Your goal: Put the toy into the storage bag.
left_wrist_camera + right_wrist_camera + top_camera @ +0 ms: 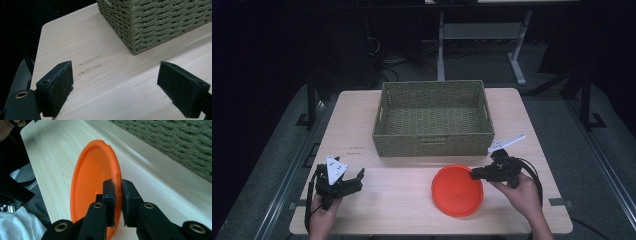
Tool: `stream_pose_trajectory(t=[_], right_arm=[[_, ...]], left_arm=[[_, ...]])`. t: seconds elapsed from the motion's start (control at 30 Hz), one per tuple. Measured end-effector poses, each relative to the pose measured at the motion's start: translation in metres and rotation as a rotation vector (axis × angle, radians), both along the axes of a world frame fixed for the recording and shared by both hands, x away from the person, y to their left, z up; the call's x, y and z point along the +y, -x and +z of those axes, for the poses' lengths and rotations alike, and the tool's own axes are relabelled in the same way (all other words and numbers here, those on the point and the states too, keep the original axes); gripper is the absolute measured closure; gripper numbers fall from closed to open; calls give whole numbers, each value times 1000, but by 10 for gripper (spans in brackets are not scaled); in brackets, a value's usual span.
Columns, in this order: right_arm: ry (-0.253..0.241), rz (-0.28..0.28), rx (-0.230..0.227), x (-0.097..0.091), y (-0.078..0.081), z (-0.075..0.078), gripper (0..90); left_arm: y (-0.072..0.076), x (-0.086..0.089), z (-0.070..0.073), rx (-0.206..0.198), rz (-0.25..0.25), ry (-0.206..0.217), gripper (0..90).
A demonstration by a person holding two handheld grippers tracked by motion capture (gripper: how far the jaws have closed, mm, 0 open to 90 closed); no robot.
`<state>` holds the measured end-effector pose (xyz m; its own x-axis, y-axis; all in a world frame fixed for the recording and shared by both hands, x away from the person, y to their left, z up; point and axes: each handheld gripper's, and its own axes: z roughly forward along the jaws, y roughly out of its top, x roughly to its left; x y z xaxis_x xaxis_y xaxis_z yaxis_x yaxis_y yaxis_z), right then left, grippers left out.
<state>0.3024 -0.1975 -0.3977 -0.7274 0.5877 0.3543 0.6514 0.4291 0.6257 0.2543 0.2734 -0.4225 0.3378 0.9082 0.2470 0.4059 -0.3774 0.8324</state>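
Note:
An orange plate [457, 190] lies at the front middle of the wooden table, its right side raised a little. My right gripper [475, 173] is shut on the plate's right rim, held by a hand at the front right. In the right gripper view the two black pads [110, 192] pinch the orange plate [92, 177] at its edge. My left gripper [358, 179] rests at the front left of the table, jaws wide open with nothing between them. Bare wood lies between the spread pads [57, 87] in the left gripper view.
A woven green basket [433, 141] stands empty at the back middle of the table [402, 210]; its corner [140, 32] is ahead of the left gripper. Dark floor and a grey metal frame [517, 60] lie beyond the table.

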Motion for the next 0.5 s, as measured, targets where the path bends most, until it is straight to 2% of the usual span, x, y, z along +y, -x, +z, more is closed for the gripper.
stream_pose_trajectory(t=[0.17, 0.3, 0.5], right_arm=[[-14, -10, -5, -4, 0, 6, 818], [-5, -19, -5, -8, 0, 12, 819], [-5, -21, -30, -9, -1, 25, 819]], left_arm=[[0, 0, 0, -2, 1, -1, 129], [-1, 0, 0, -2, 5, 3, 129], [0, 0, 0, -1, 2, 0, 129]])
